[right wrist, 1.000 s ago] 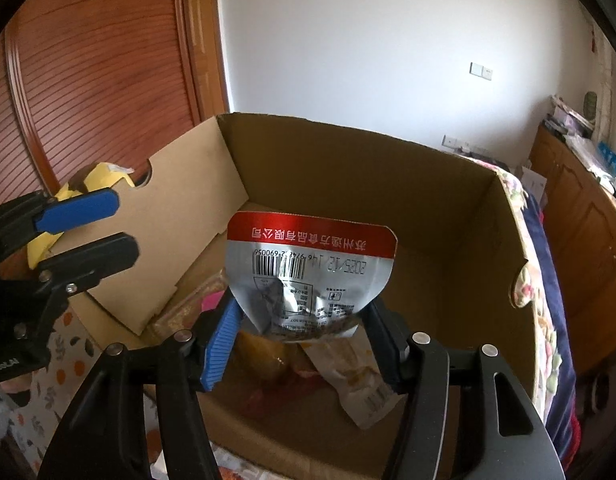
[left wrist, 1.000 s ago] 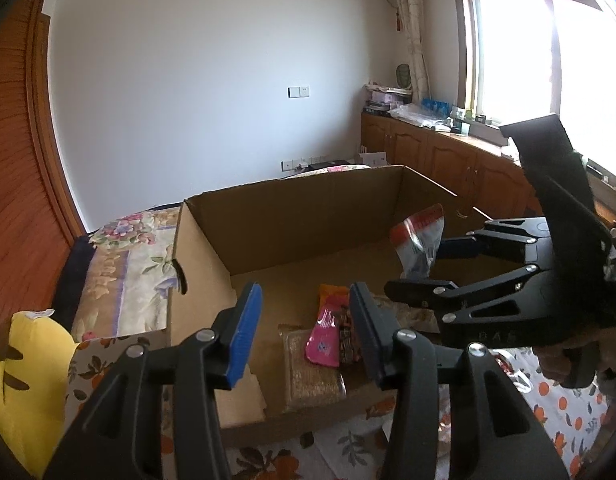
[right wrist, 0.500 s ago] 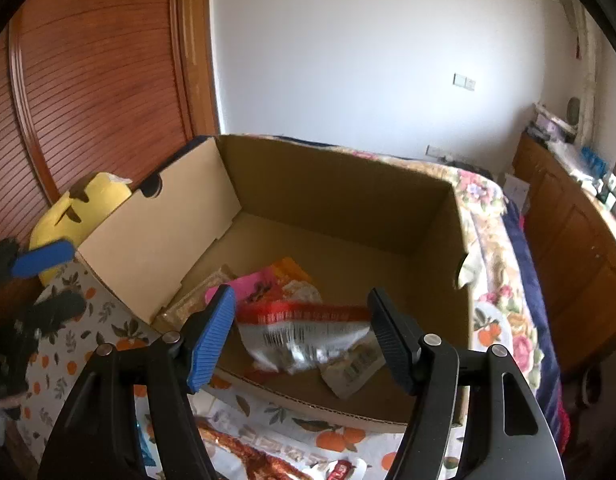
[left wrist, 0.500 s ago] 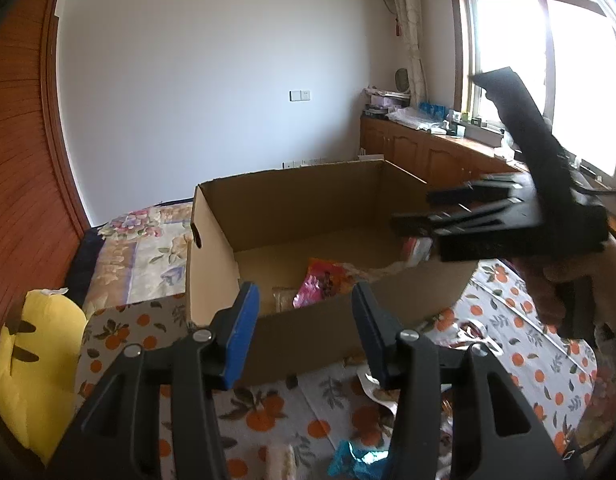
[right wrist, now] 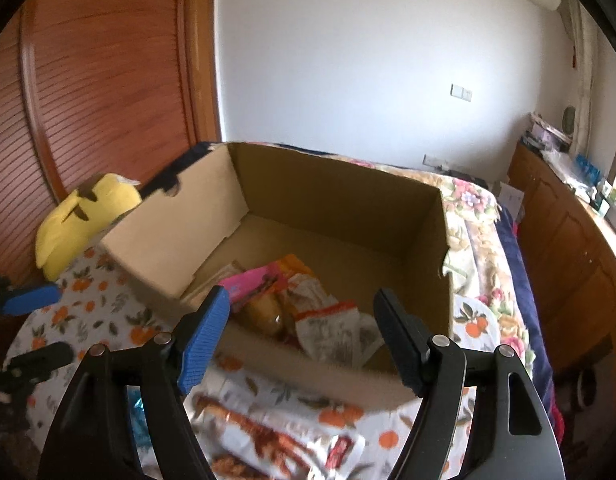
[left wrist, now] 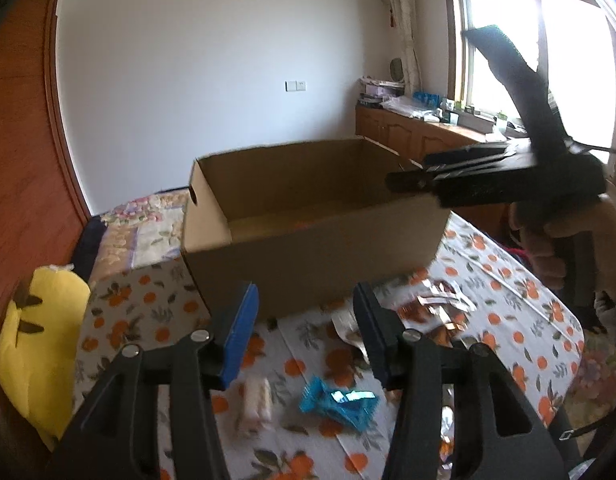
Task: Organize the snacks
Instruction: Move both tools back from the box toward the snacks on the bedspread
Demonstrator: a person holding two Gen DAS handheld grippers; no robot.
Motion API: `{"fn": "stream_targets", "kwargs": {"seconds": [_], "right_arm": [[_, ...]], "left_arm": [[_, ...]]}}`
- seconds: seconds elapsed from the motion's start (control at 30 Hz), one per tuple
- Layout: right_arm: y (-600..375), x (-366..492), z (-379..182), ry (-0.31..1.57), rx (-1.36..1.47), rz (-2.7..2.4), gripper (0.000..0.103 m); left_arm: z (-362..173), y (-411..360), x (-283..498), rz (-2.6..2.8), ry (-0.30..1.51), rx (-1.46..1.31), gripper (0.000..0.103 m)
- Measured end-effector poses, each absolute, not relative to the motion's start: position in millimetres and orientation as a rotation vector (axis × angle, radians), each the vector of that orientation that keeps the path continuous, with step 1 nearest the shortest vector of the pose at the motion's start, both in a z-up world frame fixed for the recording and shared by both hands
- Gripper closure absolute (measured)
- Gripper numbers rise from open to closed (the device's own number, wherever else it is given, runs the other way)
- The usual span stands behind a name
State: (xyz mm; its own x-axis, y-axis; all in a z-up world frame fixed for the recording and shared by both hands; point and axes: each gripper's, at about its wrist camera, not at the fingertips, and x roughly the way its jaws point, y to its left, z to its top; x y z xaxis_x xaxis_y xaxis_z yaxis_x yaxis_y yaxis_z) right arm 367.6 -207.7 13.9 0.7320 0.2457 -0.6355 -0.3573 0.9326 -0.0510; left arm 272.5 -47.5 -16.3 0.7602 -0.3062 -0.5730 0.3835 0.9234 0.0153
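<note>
Left wrist view: the left claw [left wrist: 305,330] is hanging spread, pinching nothing, its two fingers tipped with ribbed blue pads [left wrist: 239,334]. Before it a plain cardboard box [left wrist: 308,264] is sitting on the table [left wrist: 147,304], whose cloth is printed with oranges. From this low angle the box's inside is showing only bare walls. In front of the box three loose snacks are lying: a pale bar [left wrist: 257,400], a crinkly blue wrapper [left wrist: 340,402] and a shiny foil packet [left wrist: 436,308] nearer the box's right corner. The right claw [left wrist: 412,178] is hovering over the box's right edge, seen side-on, a hand [left wrist: 556,240] gripping its handle. A soft yellow pillow [left wrist: 35,344] is lying left of the box.

Right wrist view: the right claw [right wrist: 301,338] is standing wide apart and holding nothing. Looking down, this camera is revealing the box [right wrist: 408,208] contents: a pink packet [right wrist: 251,282], an orange packet [right wrist: 293,264], a yellowish bag [right wrist: 263,314] and a silver pouch [right wrist: 332,330] with a red top band, heaped against the near wall. A red-printed packet [right wrist: 263,440] is lying on the cloth in front of the box. The left claw [right wrist: 35,324] is showing at the left edge, also spread.
</note>
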Motion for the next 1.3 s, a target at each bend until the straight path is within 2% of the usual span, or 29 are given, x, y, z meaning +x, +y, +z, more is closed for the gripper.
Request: {"fn": "stream_targets", "kwargs": {"seconds": [0.27, 0.6, 0.87, 1.3], "right_arm": [[-218, 319, -9, 0.685, -0.148, 0.407, 0.023], [-213, 331, -65, 0.804, -0.184, 0.51, 0.022], [-206, 360, -102, 0.918, -0.248, 0.517, 0.024], [-230, 371, -110, 1.03, -0.132, 0.615, 0.022]], "left_arm": [[-55, -66, 236, -0.436, 0.706, 0.102, 0.047], [-100, -84, 213, -0.453, 0.82, 0.068, 0.046], [-109, -88, 209, -0.448, 0.834, 0.055, 0.046], [-115, -79, 214, -0.438, 0.842, 0.019, 0.046]]}}
